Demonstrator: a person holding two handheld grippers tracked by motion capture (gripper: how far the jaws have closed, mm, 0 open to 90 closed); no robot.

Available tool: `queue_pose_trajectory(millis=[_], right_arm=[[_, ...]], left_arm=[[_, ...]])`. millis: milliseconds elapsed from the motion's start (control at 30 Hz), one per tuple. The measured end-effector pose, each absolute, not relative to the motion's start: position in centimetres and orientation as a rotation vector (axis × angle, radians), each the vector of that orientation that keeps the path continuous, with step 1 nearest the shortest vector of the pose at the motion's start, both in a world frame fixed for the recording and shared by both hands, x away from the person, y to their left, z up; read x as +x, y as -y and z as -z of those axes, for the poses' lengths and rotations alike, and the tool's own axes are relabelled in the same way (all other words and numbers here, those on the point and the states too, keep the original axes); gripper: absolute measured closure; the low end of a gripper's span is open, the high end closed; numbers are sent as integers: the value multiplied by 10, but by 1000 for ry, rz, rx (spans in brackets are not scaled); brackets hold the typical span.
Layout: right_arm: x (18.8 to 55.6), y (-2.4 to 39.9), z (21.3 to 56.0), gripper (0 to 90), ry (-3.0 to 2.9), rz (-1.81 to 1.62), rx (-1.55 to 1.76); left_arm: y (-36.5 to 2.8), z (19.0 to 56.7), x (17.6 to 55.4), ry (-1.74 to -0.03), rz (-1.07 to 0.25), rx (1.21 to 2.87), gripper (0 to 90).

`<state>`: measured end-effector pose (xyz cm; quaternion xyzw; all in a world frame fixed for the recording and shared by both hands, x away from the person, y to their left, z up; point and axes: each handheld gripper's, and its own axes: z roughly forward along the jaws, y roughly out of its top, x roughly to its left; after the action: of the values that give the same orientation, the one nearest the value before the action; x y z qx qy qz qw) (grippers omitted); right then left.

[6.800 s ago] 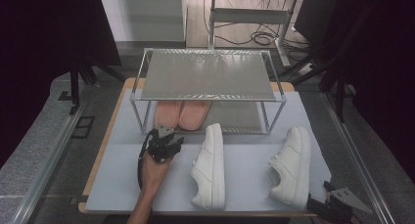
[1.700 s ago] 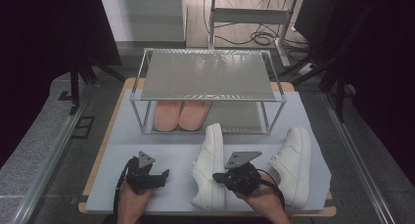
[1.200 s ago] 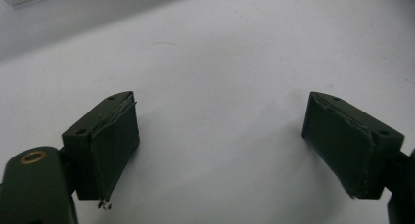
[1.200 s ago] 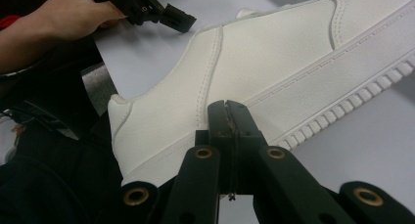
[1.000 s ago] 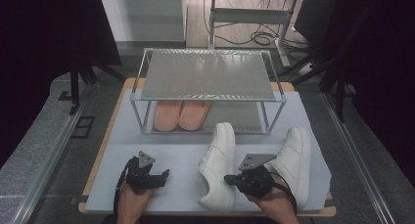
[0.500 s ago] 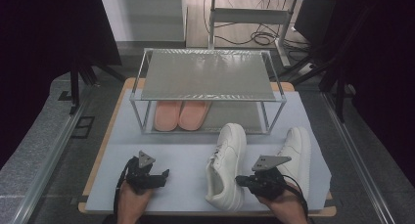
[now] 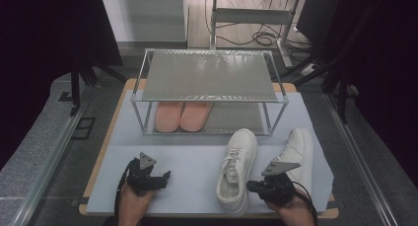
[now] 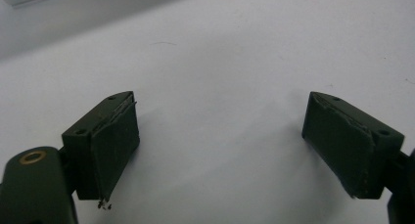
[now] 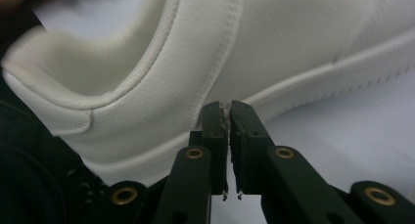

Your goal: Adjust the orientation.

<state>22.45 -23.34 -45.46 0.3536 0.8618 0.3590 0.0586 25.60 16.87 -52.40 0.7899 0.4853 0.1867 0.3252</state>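
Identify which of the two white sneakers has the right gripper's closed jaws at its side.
The white sneaker nearer the table's middle: the right gripper sits against its heel side. The other white sneaker lies farther right, behind that hand.

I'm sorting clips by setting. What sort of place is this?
Probably a lab or recording workspace, not a home: a small shoe rack and white sneakers are staged on a board ringed by black curtains, with loose cables on the floor.
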Motion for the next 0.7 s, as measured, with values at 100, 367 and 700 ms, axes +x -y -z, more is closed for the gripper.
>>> queue_pose_trajectory(millis=[100, 367, 700], right_arm=[[224, 229, 466, 841, -2642, -1006, 1072], [223, 229, 470, 843, -2617, -1035, 1100], [217, 237, 466, 848, -2588, -1084, 1116]], left_arm=[[-169, 524, 256, -1272, -489, 2070, 137], [-169, 524, 256, -1271, -489, 2071, 139], [-169, 524, 256, -1271, -489, 2072, 139]])
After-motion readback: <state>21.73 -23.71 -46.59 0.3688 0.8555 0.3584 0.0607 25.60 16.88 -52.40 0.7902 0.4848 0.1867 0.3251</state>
